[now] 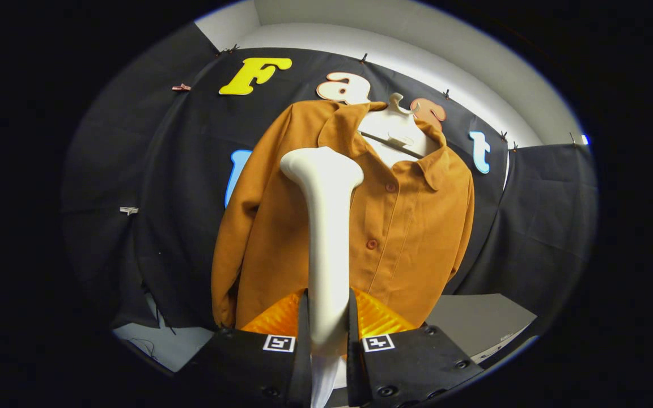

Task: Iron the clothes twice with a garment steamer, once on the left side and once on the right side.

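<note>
Clamped between both fingers of the claw (327, 323), a white steamer (326, 226) stands upright, its head against the left front of an orange shirt (406, 226) hanging just beyond on a hanger (397, 122).

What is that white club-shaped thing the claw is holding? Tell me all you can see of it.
It is the garment steamer: smooth, white, plastic-looking, with a long straight handle widening into a rounded head at the top. It stands nearly upright, with the claw shut on its lower handle, one finger pressing each side. Its head sits in front of the hanging brown shirt, near the collar; whether it touches the cloth cannot be told.
</note>
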